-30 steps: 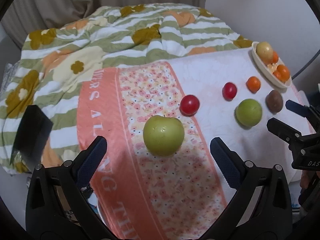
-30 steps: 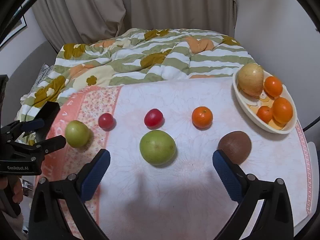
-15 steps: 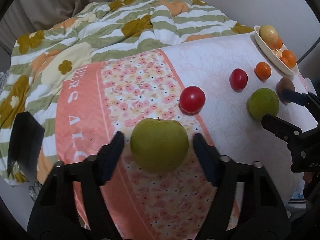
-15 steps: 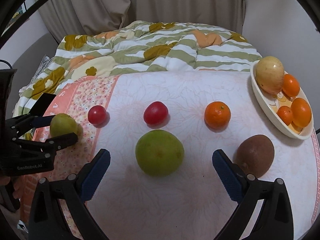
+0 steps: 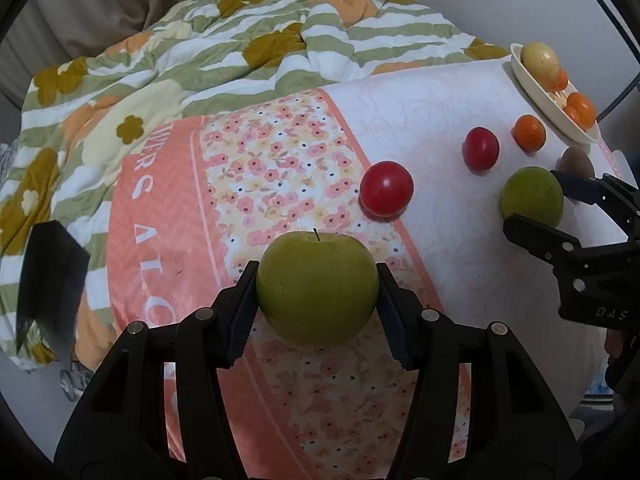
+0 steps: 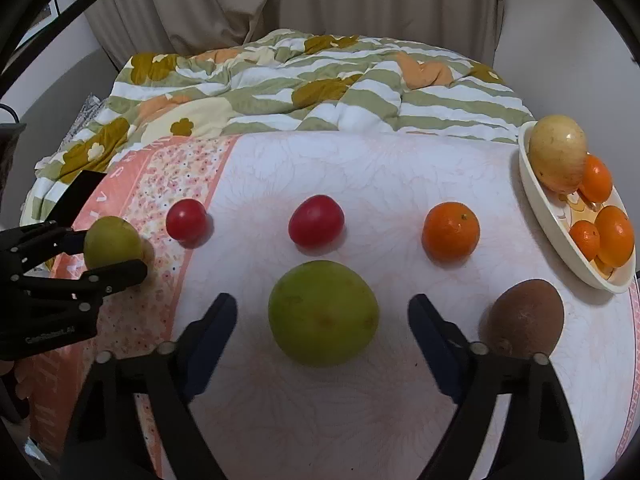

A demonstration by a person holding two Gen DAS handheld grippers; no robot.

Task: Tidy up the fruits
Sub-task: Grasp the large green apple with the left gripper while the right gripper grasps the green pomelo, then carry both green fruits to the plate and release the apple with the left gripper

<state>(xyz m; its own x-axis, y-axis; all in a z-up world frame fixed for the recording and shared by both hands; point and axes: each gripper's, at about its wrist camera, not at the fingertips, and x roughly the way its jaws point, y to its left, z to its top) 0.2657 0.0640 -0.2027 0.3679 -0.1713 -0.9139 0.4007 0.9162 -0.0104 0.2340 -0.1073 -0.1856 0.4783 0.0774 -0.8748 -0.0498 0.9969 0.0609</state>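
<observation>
Fingers of my left gripper [image 5: 318, 286] had closed onto the green apple [image 5: 317, 286]; right gripper [image 6: 323, 330] fingers, half-closed, flanked the green fruit [image 6: 323, 313] at twelve o'clock, untouched.

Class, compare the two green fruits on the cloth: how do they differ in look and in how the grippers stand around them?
The stemmed green apple lies on the floral orange band; the rounder green fruit lies on pale cloth. The left gripper has closed onto the apple; the right gripper, closing, stands clear of its fruit. Both rest on the cloth.
</observation>
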